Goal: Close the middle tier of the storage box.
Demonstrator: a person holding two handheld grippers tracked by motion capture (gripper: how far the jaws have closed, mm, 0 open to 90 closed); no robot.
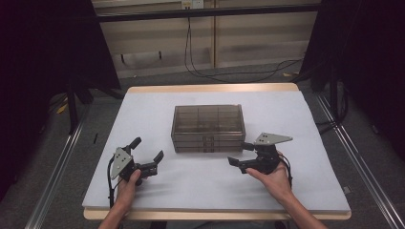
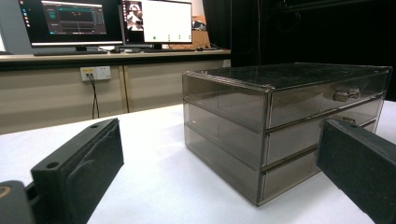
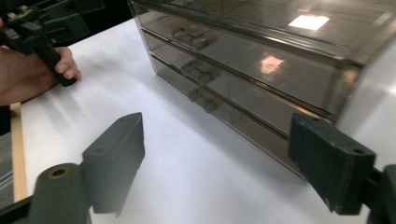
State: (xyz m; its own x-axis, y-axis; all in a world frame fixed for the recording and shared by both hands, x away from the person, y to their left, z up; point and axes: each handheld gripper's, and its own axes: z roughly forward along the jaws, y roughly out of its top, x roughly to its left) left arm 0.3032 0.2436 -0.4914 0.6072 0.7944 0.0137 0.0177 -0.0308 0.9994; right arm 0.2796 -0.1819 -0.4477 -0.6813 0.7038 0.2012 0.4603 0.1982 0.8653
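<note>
**Both claws released beside the closed drawer box**

A smoky, see-through drawer box (image 1: 208, 128) is seen standing on the white surface (image 1: 305, 191), a little toward 12 o'clock of its middle. Three drawers are stacked in it, each fitted with a small handle on the front facing 6 o'clock, and all three are seen pushed in flush.

The right claw (image 1: 241, 154) is held at about 4 o'clock of the box, just beside its front right corner, with its jaws pointed toward 9 o'clock along the box front. Its jaws are spread wide and nothing is gripped; in the right gripper view the bottom drawer front (image 3: 243, 122) is seen between and beyond the two black pads, untouched. A grey three-cornered plate (image 1: 271, 139) is carried on top of this claw.

The left claw (image 1: 147, 149) is held at about 8 o'clock of the box, well apart from it, with its jaws aimed toward 2 o'clock. It too is released, its jaws gaping with bare surface between them. In the left gripper view the box's near corner is framed between the pads, and two lit monitors (image 2: 107, 21) are seen on a desk behind.
</note>
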